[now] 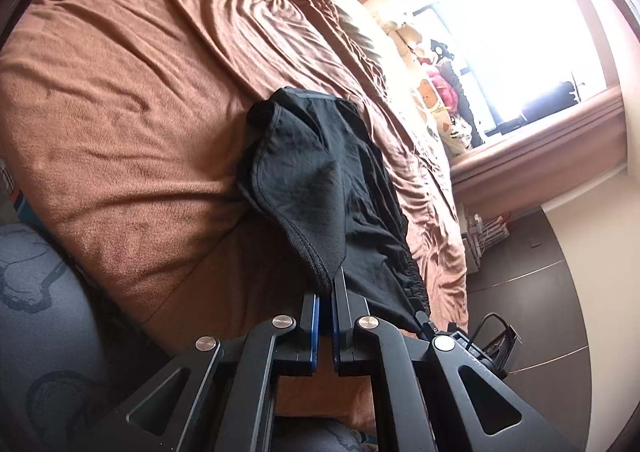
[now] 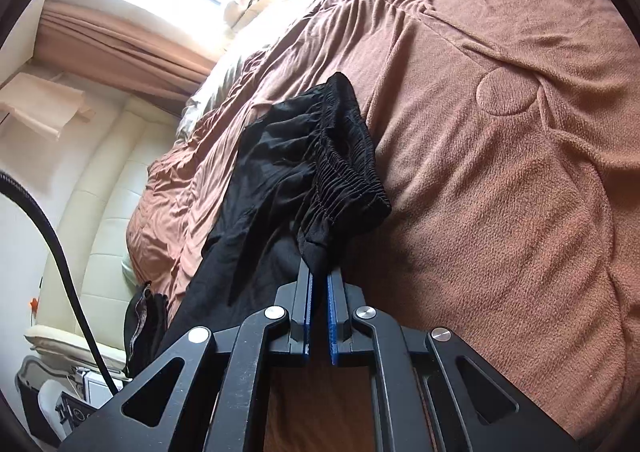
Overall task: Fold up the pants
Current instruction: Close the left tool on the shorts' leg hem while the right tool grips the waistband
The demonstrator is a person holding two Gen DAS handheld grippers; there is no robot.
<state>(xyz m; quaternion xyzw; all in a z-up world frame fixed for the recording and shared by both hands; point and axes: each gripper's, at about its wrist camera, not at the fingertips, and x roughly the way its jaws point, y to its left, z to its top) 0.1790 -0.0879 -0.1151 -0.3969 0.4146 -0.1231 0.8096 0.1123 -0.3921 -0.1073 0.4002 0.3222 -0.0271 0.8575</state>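
Black pants [image 1: 320, 171] lie on a brown bed cover [image 1: 120, 111]. My left gripper [image 1: 326, 292] is shut on the ribbed cuff end of the pants and lifts that fabric off the bed. My right gripper [image 2: 319, 284] is shut on the elastic waistband corner of the pants [image 2: 304, 179], which bunches above the fingers. The rest of the pants drapes between the two grippers over the bed. The right gripper also shows in the left wrist view [image 1: 460, 340] at the lower right.
The brown cover [image 2: 500, 171] spreads wide around the pants. A bright window [image 1: 500, 31] with brown curtains and stuffed toys [image 1: 436, 79] lies beyond the bed. A cream headboard [image 2: 100, 191] and a dark floor [image 1: 540, 292] flank the bed. A grey patterned cushion [image 1: 40, 312] sits near.
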